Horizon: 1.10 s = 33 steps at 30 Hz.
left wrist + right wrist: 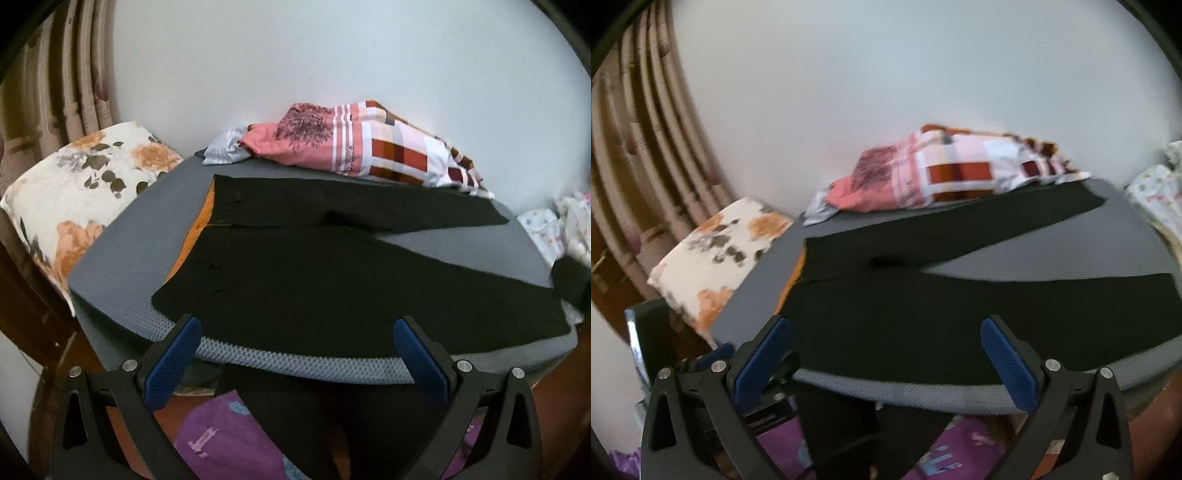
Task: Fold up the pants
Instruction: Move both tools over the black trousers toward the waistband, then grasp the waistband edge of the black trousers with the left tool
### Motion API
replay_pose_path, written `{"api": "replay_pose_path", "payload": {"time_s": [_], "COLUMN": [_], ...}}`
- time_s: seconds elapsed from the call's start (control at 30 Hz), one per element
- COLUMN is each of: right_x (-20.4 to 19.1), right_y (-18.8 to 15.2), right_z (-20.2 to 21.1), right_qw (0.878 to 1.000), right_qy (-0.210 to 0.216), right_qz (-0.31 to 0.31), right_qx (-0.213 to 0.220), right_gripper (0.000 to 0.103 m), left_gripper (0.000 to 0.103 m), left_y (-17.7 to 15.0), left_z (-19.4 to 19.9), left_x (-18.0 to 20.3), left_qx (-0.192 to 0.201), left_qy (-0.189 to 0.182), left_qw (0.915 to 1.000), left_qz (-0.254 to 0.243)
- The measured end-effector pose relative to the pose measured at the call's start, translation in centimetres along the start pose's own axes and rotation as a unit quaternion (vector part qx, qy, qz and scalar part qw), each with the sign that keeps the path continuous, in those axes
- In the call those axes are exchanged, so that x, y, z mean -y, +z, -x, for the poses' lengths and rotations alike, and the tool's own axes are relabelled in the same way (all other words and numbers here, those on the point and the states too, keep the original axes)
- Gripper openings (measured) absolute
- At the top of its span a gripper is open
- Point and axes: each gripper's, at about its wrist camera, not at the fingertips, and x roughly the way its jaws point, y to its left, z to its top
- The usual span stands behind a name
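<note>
Black pants (314,273) lie spread flat on a grey padded table (122,243), waistband with orange lining to the left, two legs splayed to the right. My left gripper (297,332) is open and empty, its blue pads just short of the table's near edge, over the near leg. The right wrist view shows the same pants (923,317) on the table (1052,251). My right gripper (886,332) is open and empty above the near leg at the front edge. The left gripper's tip (716,356) shows low at the left of that view.
A pile of pink and checked cloth (354,147) lies at the table's far edge against a white wall. A floral cushion (81,195) stands at the left by curtains. White patterned cloth (554,225) lies at the right. Purple fabric (229,439) is below the table.
</note>
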Motion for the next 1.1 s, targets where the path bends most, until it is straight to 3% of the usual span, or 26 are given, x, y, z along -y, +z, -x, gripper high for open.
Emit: {"api": "replay_pose_path", "payload": {"time_s": [0.13,0.23,0.37,0.5,0.57,0.67,0.83,0.97,1.1], "right_x": [-0.7,-0.9,0.0,0.3,0.6,0.8,1.2,1.4,1.6], "right_y": [-0.1,0.5,1.9,2.9,3.2,3.8,3.8,3.7,3.6], "right_z": [-1.1,-0.5,0.1,-0.5,-1.0,-2.4,-4.9,-7.1,-8.6], "right_qw": [1.000,0.998,0.995,0.988,0.988,0.989,0.994,0.995,0.995], "right_qy": [-0.010,-0.044,-0.071,-0.110,-0.101,-0.097,-0.073,-0.075,-0.076], "right_qz": [0.016,0.033,0.043,0.078,0.089,0.093,0.076,0.071,0.066], "right_qx": [-0.017,0.017,0.053,0.074,0.071,0.067,0.038,0.005,-0.019], "right_gripper": [0.103,0.103,0.103,0.103,0.103,0.103,0.103,0.103,0.103], "left_gripper": [0.103,0.103,0.103,0.103,0.103,0.103,0.103,0.103,0.097], "left_y": [-0.2,-0.2,0.1,1.2,1.9,4.8,9.8,14.1,17.6], "left_z": [-0.1,-0.5,-0.8,-2.7,-3.5,-5.1,-8.3,-13.8,-20.1], "left_x": [0.4,1.2,1.5,0.9,0.3,-2.3,-7.4,-12.9,-17.7], "left_qx": [-0.004,-0.014,-0.015,-0.029,-0.024,0.003,0.036,0.008,-0.017], "left_qy": [-0.019,-0.023,-0.059,-0.048,-0.031,0.013,0.051,0.016,0.013], "left_qw": [0.9998,0.9993,0.9975,0.9978,0.9985,0.9995,0.9975,0.9998,0.9998], "left_qz": [-0.009,-0.027,-0.034,-0.035,-0.038,-0.029,-0.032,-0.012,0.005]}}
